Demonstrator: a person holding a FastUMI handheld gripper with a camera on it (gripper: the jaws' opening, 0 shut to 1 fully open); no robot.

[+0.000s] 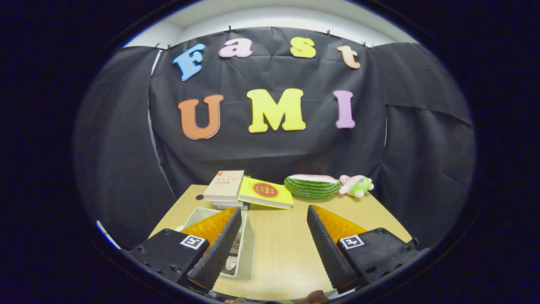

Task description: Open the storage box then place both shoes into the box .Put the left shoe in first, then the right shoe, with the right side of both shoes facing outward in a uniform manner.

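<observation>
The gripper (270,230) hangs above the pale wooden table (282,249) with its fingers spread wide, nothing between them. The storage box (244,249), pale and open-topped, lies on the table under the left finger, its long axis running away from the gripper; something sits inside, perhaps a shoe, though it's mostly hidden. Beyond the box lie stacked books (225,188), a yellow book (265,193), a watermelon toy (312,186) and a plush toy (357,185), against the black cloth wall.

Gripper (274,211) held level, its 2 fingers (219,249) spread wide, gripping nothing.
</observation>
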